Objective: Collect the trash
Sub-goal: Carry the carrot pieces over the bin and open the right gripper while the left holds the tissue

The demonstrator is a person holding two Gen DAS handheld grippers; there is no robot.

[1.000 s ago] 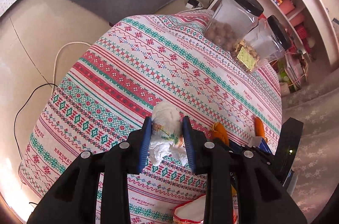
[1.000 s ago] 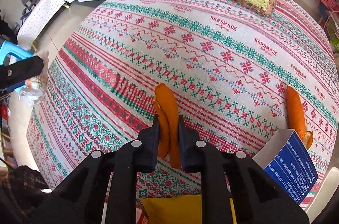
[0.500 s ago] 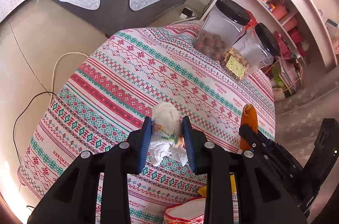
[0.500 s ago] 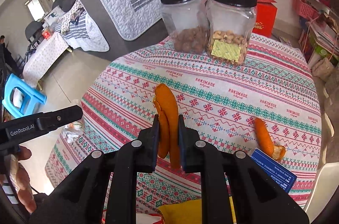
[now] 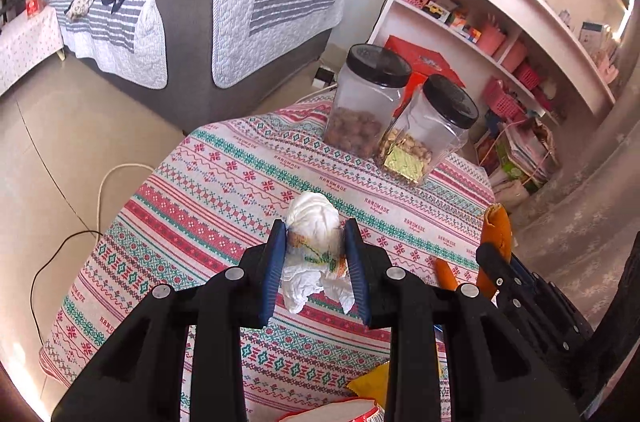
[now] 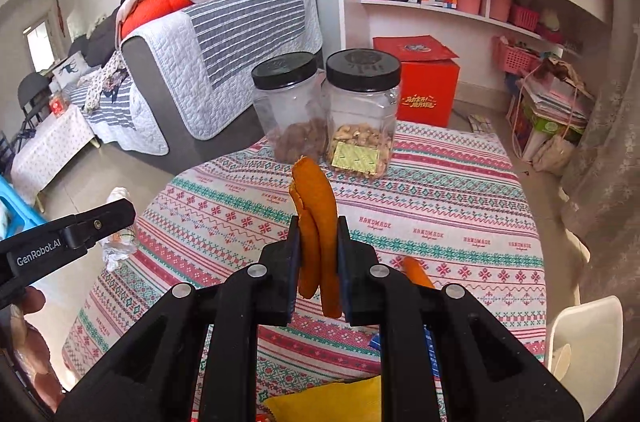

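On our left, the left gripper is clamped on a crumpled tissue wad, which it holds in the air above the patterned bench. We judge the wad very light and soft: it squashes between the pads, and loose tails hang below the jaws, so a grip through its bunched middle is the safest, as we have it now.

Further right, the right gripper is closed narrowly on orange peel strips, also clear of the bench. The peel looks light, leathery and a little springy. We think it could slide if pinched near a tip, so holding across the overlapped middle suits it.

More trash remains on the bench: another peel piece lies just right of the right gripper, near a blue box, and a yellow wrapper lies at the near edge. The two nut jars stand at the far side and are not trash.
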